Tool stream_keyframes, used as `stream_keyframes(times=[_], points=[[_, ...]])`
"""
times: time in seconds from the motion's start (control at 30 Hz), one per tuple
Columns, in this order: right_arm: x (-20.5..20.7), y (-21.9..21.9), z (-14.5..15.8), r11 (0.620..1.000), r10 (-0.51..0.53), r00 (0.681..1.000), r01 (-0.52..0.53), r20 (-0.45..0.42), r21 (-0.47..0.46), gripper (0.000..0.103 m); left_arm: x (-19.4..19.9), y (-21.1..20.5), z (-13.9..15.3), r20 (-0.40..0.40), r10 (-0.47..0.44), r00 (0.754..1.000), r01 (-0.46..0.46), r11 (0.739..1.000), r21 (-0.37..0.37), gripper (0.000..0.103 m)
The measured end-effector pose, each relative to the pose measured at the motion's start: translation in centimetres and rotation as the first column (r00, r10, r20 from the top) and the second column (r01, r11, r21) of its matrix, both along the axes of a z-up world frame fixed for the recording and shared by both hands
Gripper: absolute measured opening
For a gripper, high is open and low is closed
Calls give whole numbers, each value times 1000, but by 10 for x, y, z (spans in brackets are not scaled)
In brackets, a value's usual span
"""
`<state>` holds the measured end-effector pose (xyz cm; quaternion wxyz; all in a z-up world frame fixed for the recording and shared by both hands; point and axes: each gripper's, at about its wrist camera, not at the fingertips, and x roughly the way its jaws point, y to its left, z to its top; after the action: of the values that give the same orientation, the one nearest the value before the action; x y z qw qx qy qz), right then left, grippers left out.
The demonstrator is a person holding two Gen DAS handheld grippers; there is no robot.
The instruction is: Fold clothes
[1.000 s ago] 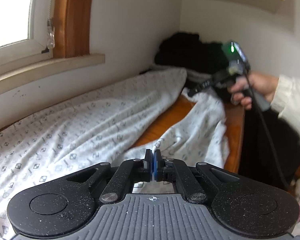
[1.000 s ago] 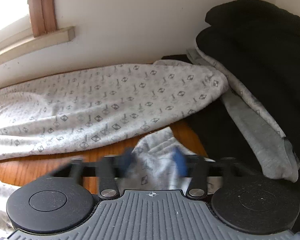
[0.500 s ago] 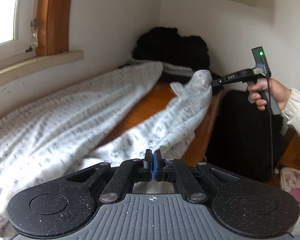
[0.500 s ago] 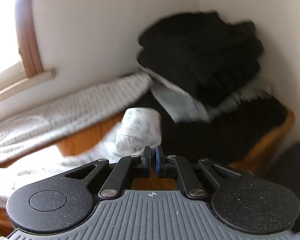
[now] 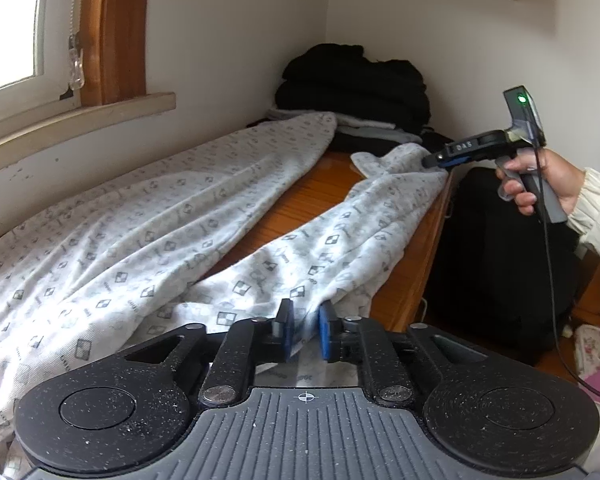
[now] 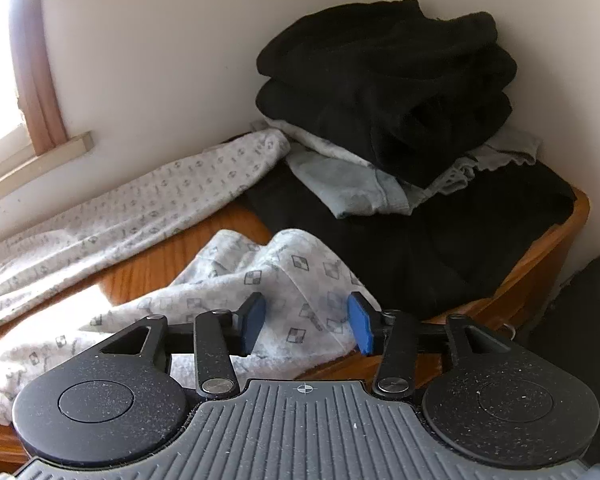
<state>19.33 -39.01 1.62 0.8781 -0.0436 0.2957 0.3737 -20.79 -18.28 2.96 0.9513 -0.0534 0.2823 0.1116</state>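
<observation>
Lying spread along the table [image 5: 300,196], the pajamas [image 5: 148,232] have one leg near the wall and the other at the front edge. The left gripper [image 5: 304,330] has its jaws a little apart with cloth between them. The right gripper [image 6: 306,326] is wide apart over the leg end, near the black pile [image 6: 384,92].

left wrist: low at the near end of the wooden table [image 5: 300,196], facing along it to the far corner | right wrist: close at the far end by its right edge [image 6: 540,256], facing that corner | shared: patterned garment [image 5: 148,240] [image 6: 236,284], black clothes pile [image 5: 352,80] [image 6: 384,80], window sill [image 5: 76,116] [image 6: 32,160]
</observation>
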Motion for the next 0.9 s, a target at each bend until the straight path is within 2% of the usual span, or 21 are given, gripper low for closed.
stream_keyframes(times=[0.1, 0.2, 0.33, 0.47, 0.57, 0.67, 0.8, 0.83, 0.9], points=[[-4, -4, -2, 1000, -9, 1000, 9, 10, 4, 51, -10, 0, 2, 5, 36, 999, -36, 999, 38, 41], [-8, -8, -5, 1000, -16, 1000, 16, 16, 10, 52, -30, 7, 6, 12, 88, 996, -89, 994, 63, 47], [-7, -12, -12, 999, -30, 1000, 30, -4, 33, 53, -49, 23, 5, 3, 147, 989, -147, 988, 37, 49], [-6, -15, -16, 997, -50, 998, 52, -23, 62, 54, -46, 29, 8, -7, 143, 990, -143, 989, 47, 53], [-7, -15, -16, 996, -53, 998, 54, -23, 76, 53, -36, 28, 14, 10, 118, 993, -118, 991, 58, 53], [-8, -14, -17, 995, -45, 999, 47, -18, 88, 51, -25, 32, 24, 47, 76, 996, -77, 996, 37, 51], [-11, -10, -19, 996, -22, 1000, 21, 5, 87, 27, -6, 45, 28, 39, 18, 999, -18, 1000, -3, 22], [-11, -9, -19, 996, -12, 1000, 11, 7, 91, 20, -3, 48, 27, 26, 10, 1000, -10, 1000, -8, 22], [-13, -10, -18, 994, -16, 1000, 14, 24, 109, 13, 3, 48, 22, -12, -12, 1000, 12, 1000, -10, 22]])
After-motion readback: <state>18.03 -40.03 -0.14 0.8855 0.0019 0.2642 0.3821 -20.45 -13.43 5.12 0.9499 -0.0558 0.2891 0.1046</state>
